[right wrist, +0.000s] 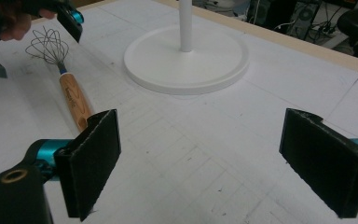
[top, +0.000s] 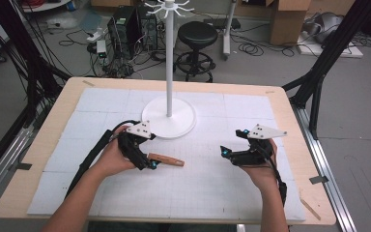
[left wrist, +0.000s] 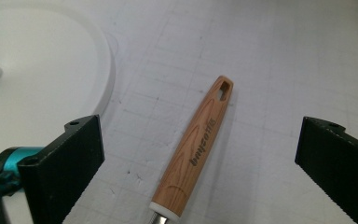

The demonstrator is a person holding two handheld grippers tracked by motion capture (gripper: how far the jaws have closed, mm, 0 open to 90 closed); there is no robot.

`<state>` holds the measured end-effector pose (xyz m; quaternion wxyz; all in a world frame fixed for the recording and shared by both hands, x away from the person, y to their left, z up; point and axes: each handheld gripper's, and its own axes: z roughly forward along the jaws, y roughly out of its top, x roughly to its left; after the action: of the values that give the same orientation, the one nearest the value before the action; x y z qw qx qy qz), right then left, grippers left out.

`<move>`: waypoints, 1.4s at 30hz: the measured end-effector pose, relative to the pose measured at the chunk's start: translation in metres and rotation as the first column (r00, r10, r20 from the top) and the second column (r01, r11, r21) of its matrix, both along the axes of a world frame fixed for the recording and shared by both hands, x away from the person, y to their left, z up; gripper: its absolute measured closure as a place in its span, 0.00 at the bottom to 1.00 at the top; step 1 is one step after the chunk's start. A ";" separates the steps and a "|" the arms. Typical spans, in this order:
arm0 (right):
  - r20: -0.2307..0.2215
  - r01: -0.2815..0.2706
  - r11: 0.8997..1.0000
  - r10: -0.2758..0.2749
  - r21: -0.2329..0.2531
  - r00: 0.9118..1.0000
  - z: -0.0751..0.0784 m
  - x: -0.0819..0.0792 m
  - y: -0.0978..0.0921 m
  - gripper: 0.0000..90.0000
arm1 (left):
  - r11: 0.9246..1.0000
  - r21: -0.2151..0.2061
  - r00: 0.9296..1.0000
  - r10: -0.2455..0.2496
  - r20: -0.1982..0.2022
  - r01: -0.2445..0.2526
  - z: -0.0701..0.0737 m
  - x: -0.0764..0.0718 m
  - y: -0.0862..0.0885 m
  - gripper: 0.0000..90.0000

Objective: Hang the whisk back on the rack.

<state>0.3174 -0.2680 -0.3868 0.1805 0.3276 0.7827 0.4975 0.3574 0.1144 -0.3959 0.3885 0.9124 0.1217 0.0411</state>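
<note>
wood-grain whisk handle (left wrist: pixel 196 149), thin metal whisk wires (right wrist: pixel 49 45), smooth matt white stand base (right wrist: pixel 186 60), pale wooden counter (top: pixel 34 164).

Even, diffuse light from overhead fills all three views, bright on the white mat (top: pixel 207 169) covering the tabletop (top: pixel 43 140) and dimmer on the floor behind it. Shadows are soft and short: a faint one hugs the wooden handle (left wrist: pixel 196 149) in the left gripper view. The white stand base (right wrist: pixel 186 60) looks nearly washed out, with little surface detail. All pictures are slightly soft and grainy. In both gripper views the close black jaws are mildly blurred beside the sharper mat.
</note>
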 end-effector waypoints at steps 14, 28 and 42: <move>0.008 -0.007 1.000 0.007 -0.020 1.000 0.002 0.000 0.003 0.13 | 0.978 0.203 0.999 -0.040 -0.026 0.044 -0.014 0.008 -0.028 0.17; 0.004 -0.025 0.999 0.025 -0.036 1.000 0.000 0.002 0.008 0.13 | 0.965 0.257 0.996 -0.035 -0.082 0.055 -0.016 0.014 -0.022 0.55; -0.002 -0.025 0.999 0.025 -0.043 1.000 -0.001 0.003 0.009 0.13 | 0.936 0.341 0.996 -0.067 -0.063 0.084 -0.020 0.012 -0.028 0.63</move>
<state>0.3201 -0.2592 -0.3878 0.1809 0.3143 0.7973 0.4825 0.3696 0.0860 -0.4159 0.2217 0.9709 0.0872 0.0238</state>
